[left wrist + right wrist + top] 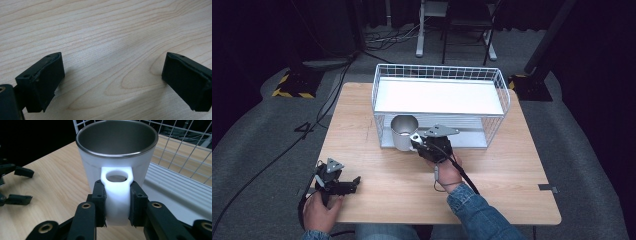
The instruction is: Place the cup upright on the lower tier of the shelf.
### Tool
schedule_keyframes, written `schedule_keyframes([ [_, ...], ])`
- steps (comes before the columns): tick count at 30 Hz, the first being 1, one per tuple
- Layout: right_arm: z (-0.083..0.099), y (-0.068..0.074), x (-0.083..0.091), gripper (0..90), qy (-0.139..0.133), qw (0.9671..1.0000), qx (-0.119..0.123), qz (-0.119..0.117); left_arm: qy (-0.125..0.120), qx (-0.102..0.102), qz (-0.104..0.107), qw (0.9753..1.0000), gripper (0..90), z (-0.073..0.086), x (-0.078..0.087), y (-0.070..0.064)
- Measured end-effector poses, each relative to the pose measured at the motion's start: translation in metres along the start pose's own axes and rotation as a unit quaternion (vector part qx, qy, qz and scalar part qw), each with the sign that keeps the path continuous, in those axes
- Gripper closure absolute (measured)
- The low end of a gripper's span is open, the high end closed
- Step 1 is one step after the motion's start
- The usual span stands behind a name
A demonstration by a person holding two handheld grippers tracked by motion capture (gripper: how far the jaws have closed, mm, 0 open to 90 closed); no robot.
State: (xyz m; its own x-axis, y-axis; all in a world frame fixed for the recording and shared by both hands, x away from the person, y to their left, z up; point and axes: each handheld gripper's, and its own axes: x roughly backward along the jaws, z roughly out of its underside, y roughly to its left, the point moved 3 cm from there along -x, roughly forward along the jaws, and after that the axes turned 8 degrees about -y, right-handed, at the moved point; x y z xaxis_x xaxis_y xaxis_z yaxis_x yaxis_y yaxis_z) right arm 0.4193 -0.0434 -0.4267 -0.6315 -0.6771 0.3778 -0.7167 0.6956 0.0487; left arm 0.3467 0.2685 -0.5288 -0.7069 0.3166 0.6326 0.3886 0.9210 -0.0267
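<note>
The wooden table (412,180) carried a white wire rack (439,102) with a solid upper shelf and a slatted lower tray, and that rack set the limits for your step. You held the steel-lined white mug (404,132) at the rack's open front left corner, its base seemingly just at the tray's near edge, though the high view was too coarse to say whether it rested or hung slightly above.

Your right gripper (117,206) was clamped on the mug's white handle (117,195), both jaws pressed flat against its sides below the finger hole. That was a sound hold: low on the handle, square, with the mug upright. To do this step well you needed to keep the wrist level so the rim cleared the upper shelf, travel straight along the tray slats, and let the base settle fully before easing the jaws apart.

Your left gripper (338,184) lay near the table's front left edge, well apart from the mug, its jaws spread wide over bare wood and gripping nothing. It was best left parked there, clear of the right arm's path.
</note>
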Motion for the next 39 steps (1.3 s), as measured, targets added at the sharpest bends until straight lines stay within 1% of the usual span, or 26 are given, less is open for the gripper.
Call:
schedule_keyframes([
  [5,-0.005,-0.001,-0.013,71.0,-0.004,0.9999,0.007,0.013,0.000,0.000,0.000,1.0000,4.7,0.000,0.000,0.000],
  [6,-0.007,-0.002,-0.017,71.0,-0.007,0.9998,0.009,0.016,0.000,0.000,0.000,1.0000,4.7,0.000,0.000,0.000],
  [7,-0.007,-0.002,-0.017,71.0,-0.007,0.9998,0.009,0.016,0.000,0.000,0.000,1.0000,4.7,0.000,0.000,0.000],
  [8,-0.009,-0.002,-0.022,71.0,-0.012,0.9997,0.011,0.020,0.000,0.000,0.000,1.0000,4.7,0.000,0.000,0.000],
  [9,-0.009,-0.002,-0.022,71.0,-0.012,0.9997,0.011,0.020,0.000,0.000,0.000,1.0000,4.7,0.000,0.000,0.000],
  [10,-0.011,-0.002,-0.028,71.0,-0.016,0.9995,0.012,0.023,0.000,0.000,0.000,1.0000,4.7,0.000,0.000,0.000],
  [11,-0.011,-0.002,-0.028,71.0,-0.016,0.9995,0.012,0.023,0.000,0.000,0.000,1.0000,4.7,0.000,0.000,0.000],
  [12,-0.012,-0.003,-0.033,70.9,-0.018,0.9994,0.014,0.025,0.000,0.000,0.000,1.0000,4.7,0.000,0.000,0.000],
  [13,-0.012,-0.003,-0.033,70.9,-0.018,0.9994,0.014,0.025,0.000,0.000,0.000,1.0000,4.7,0.000,0.000,0.000],
  [15,-0.012,-0.002,-0.038,70.9,-0.019,0.9994,0.014,0.027,0.000,0.001,0.000,1.0000,4.7,0.000,0.000,0.000],
  [18,-0.011,-0.003,-0.048,70.9,-0.022,0.9991,0.016,0.033,0.000,0.000,0.000,1.0000,4.7,0.000,0.000,0.000],
  [20,-0.010,-0.003,-0.050,70.9,-0.024,0.9990,0.016,0.034,0.000,0.000,0.000,1.0000,4.7,0.000,0.000,0.000],
  [23,-0.009,-0.004,-0.058,70.9,-0.030,0.9983,0.026,0.044,0.000,0.000,0.000,1.0000,4.7,0.000,0.000,0.000],
  [27,-0.007,-0.005,-0.066,70.9,-0.034,0.9977,0.028,0.052,0.000,0.001,0.000,1.0000,4.7,0.000,0.000,0.000],
  [36,-0.002,-0.009,-0.082,70.8,-0.039,0.9967,0.025,0.067,0.000,-0.001,0.001,1.0000,4.7,0.000,0.000,0.000],
  [38,-0.002,-0.009,-0.083,70.8,-0.038,0.9968,0.025,0.067,0.000,-0.002,0.001,1.0000,4.7,0.000,0.000,0.000],
  [39,-0.002,-0.010,-0.085,70.8,-0.038,0.9969,0.020,0.067,0.000,-0.001,0.001,1.0000,4.7,0.000,0.000,0.000],
])
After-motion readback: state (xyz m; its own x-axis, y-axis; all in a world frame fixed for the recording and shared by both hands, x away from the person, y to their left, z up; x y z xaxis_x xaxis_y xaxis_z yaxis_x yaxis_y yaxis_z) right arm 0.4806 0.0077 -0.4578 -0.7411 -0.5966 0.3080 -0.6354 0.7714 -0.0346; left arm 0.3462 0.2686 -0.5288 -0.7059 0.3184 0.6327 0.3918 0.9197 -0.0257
